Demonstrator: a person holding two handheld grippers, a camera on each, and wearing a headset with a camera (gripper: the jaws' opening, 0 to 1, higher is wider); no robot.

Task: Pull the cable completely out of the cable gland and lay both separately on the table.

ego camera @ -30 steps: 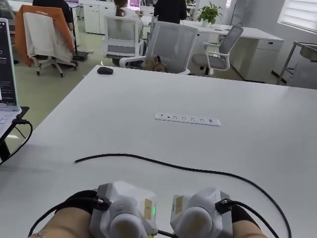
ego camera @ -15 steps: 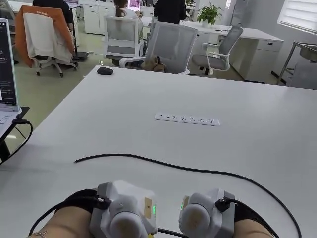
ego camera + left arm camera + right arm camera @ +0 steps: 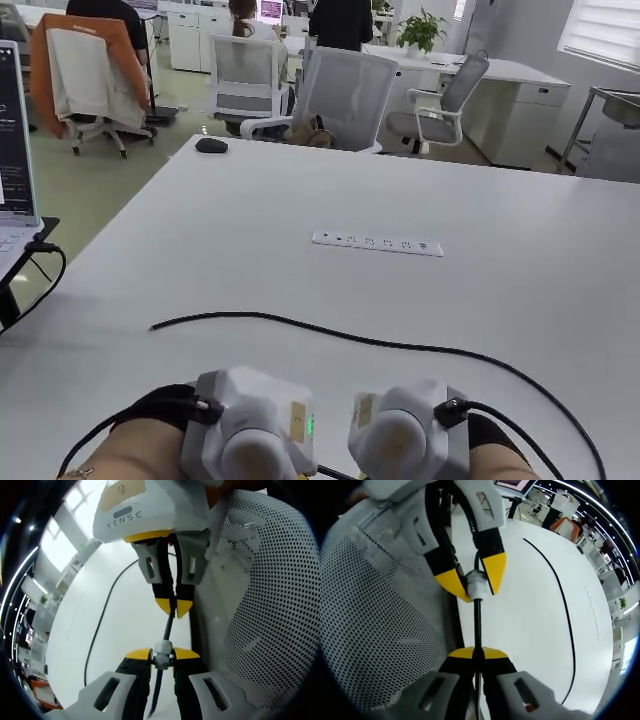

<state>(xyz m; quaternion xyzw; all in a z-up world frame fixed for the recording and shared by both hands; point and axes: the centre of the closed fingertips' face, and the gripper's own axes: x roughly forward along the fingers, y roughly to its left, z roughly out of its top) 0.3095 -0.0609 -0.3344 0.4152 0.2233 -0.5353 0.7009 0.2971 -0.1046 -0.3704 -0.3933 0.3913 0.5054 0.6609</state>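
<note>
My left gripper (image 3: 162, 654) is shut on a small grey-white cable gland (image 3: 162, 651). A black cable (image 3: 168, 626) runs out of the gland into my right gripper (image 3: 475, 653), which is shut on it a short way off. In the right gripper view the gland (image 3: 474, 584) sits between the left gripper's yellow tips, and the cable (image 3: 477, 625) is straight between the two grippers. In the head view both gripper housings, left (image 3: 250, 430) and right (image 3: 402, 435), sit side by side at the table's near edge. The rest of the cable (image 3: 400, 346) curves across the white table (image 3: 500, 200).
A white power strip (image 3: 377, 243) lies mid-table and a dark mouse (image 3: 211, 145) at the far left corner. A laptop (image 3: 10, 150) stands beyond the left edge. Office chairs (image 3: 345, 95) line the far side. White perforated mesh (image 3: 260, 605) is close beside the grippers.
The right gripper drew a little to the right half a second ago and has come back close to the left one. The left gripper has stayed in place.
</note>
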